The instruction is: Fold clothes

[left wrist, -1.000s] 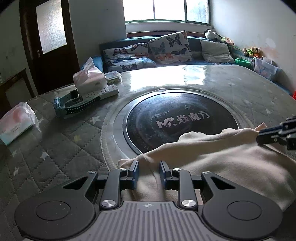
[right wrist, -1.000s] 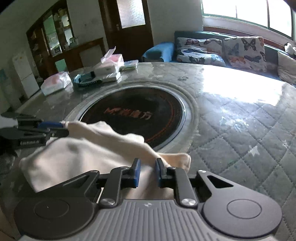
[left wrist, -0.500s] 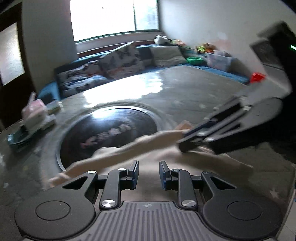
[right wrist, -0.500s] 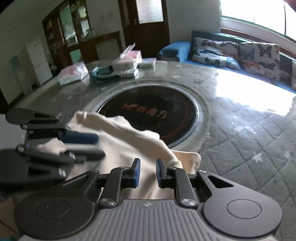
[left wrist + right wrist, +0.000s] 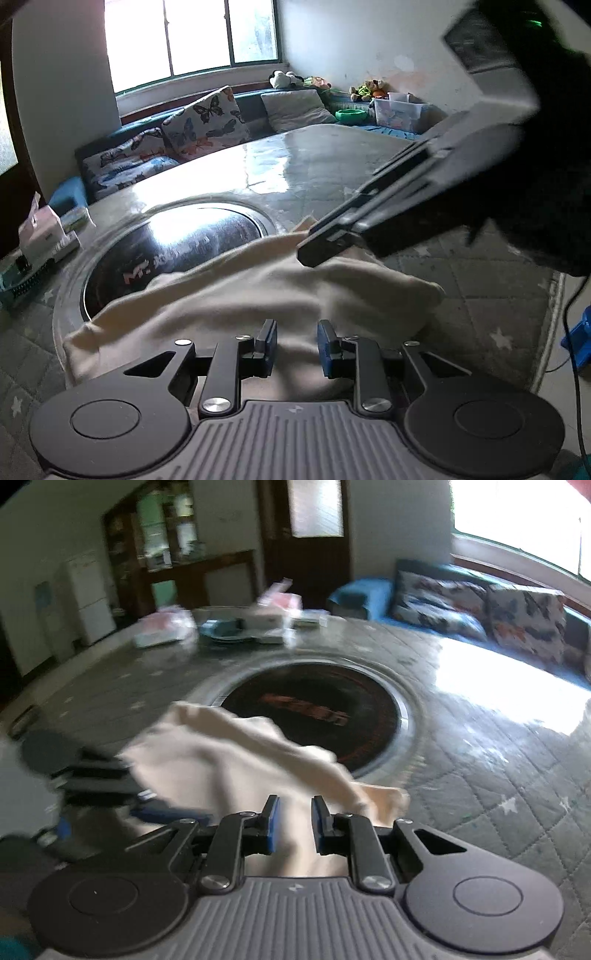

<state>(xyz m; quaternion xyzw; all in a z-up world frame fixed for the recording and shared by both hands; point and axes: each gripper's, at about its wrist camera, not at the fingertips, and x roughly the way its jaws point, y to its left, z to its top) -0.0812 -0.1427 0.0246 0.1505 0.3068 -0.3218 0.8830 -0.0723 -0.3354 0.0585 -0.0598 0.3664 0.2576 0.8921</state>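
Observation:
A cream garment lies bunched at the near edge of the round quilted table, partly over the black centre disc. My left gripper is shut on a fold of it at the near edge. My right gripper reaches in from the upper right and pinches the far edge. In the right wrist view the garment hangs lifted between my right gripper, shut on it, and the blurred left gripper at the left. The disc shows beyond the cloth.
Tissue boxes and flat items sit at the table's far left, tissue packs among them. A sofa with butterfly cushions runs under the window. The table's rim drops off at the right, with a cable beside it.
Both grippers have swung toward each other with the garment in them. The cloth has risen off the table and bunched up, and the right gripper now looms close in the left wrist view.

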